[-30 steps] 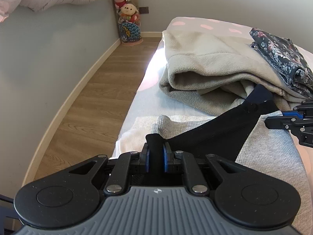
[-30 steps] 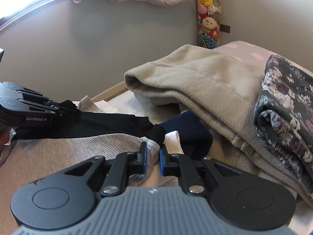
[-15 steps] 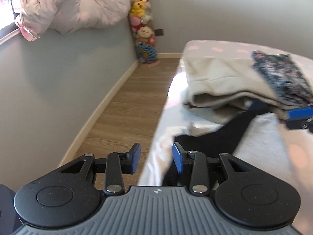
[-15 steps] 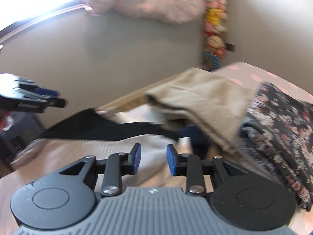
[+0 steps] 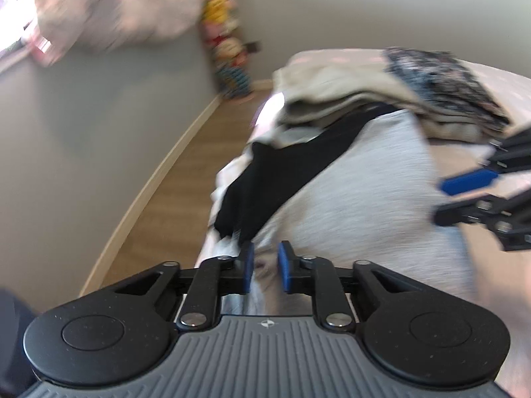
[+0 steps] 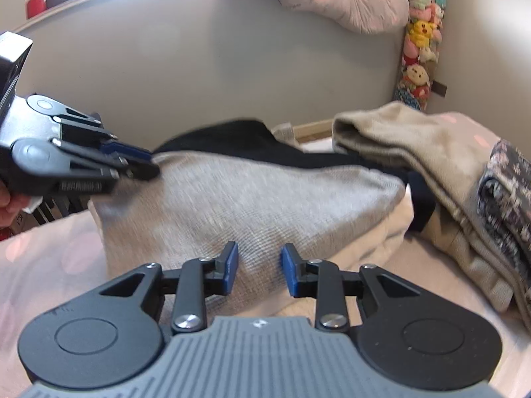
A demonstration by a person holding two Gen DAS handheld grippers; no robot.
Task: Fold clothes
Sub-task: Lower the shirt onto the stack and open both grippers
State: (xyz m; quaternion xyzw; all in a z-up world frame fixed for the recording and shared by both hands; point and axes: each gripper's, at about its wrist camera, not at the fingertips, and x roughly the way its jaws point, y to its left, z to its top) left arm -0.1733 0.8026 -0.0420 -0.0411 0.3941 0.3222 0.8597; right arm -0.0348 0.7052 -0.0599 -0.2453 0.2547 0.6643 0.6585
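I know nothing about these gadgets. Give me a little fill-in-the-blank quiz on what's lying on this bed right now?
1. The black garment lies across a ____ knit garment.
2. The floral fabric rests on a folded ____ fleece.
3. The right gripper has ____ between its blue pads.
4. Soft toys hang in the room's ____.

Missing words: grey; beige; nothing; corner

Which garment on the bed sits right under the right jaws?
The grey knit top, spread flat right beneath them. The black garment lies behind it, and the beige fleece and floral piece sit folded to the right.
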